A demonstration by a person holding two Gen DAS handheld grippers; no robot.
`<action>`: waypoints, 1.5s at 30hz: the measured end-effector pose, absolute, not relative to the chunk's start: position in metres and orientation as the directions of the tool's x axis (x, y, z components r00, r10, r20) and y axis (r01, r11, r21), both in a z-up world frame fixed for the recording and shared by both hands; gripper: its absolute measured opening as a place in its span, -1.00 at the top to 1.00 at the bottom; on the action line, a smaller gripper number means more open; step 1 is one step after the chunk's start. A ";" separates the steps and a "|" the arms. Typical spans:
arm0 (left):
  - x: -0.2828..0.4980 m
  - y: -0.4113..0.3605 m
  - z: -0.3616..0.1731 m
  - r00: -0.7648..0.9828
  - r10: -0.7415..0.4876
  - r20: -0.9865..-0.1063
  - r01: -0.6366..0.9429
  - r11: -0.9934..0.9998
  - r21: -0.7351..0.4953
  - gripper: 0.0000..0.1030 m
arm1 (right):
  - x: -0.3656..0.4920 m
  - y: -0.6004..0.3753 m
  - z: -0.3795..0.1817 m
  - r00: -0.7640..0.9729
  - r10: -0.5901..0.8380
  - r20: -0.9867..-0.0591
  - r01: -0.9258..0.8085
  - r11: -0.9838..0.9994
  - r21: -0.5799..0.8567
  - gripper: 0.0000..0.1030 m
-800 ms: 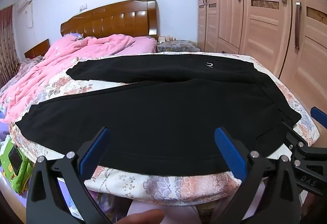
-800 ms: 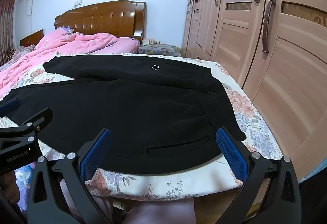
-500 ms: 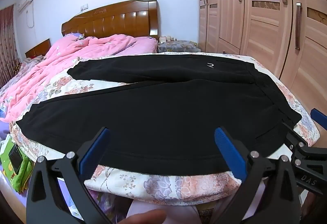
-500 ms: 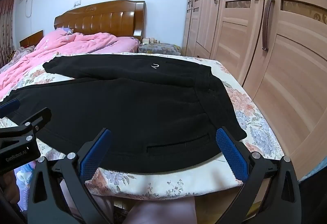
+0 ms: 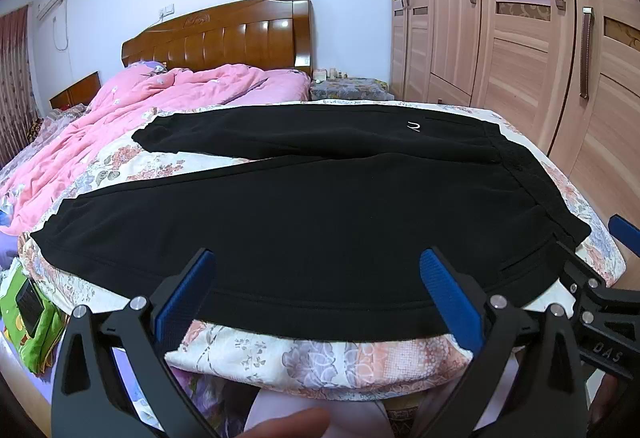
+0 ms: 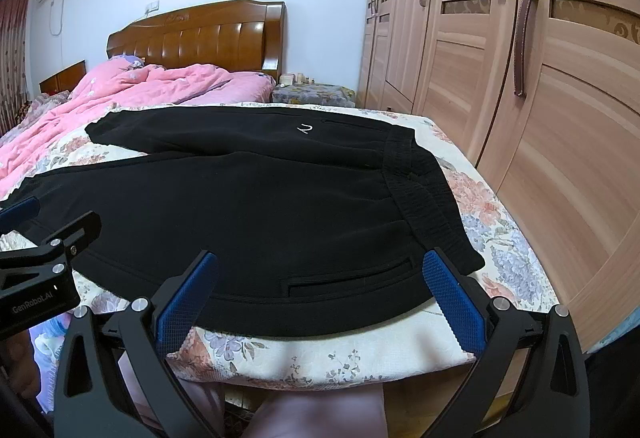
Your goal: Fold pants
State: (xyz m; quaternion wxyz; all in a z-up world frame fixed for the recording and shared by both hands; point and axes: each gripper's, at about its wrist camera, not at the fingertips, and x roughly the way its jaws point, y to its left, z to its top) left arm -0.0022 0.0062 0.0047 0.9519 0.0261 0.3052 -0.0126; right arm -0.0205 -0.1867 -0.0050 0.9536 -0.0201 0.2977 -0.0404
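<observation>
Both grippers, left gripper (image 5: pixel 316 292) and right gripper (image 6: pixel 318 292), are hovering wide open, seemingly just short of the black pants (image 5: pixel 320 214) lying on the bed (image 5: pixel 320 354).

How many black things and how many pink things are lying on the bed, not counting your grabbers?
Black: 1, the pants, spread flat.
Pink: 1, the blanket, bunched near the headboard.
Total: 2
</observation>
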 end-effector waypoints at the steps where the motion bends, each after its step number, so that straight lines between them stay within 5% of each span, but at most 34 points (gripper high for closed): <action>1: -0.002 0.006 0.005 0.813 -0.008 -0.582 0.040 0.998 0.042 -0.97 | -0.021 -0.187 -0.005 0.819 -0.089 -0.567 0.066 0.996 -0.061 -0.92; 45: -0.006 0.010 0.007 0.830 -0.047 -0.556 0.051 0.999 -0.009 -0.97 | -0.020 -0.191 -0.002 0.817 -0.087 -0.569 0.077 0.996 -0.041 -0.92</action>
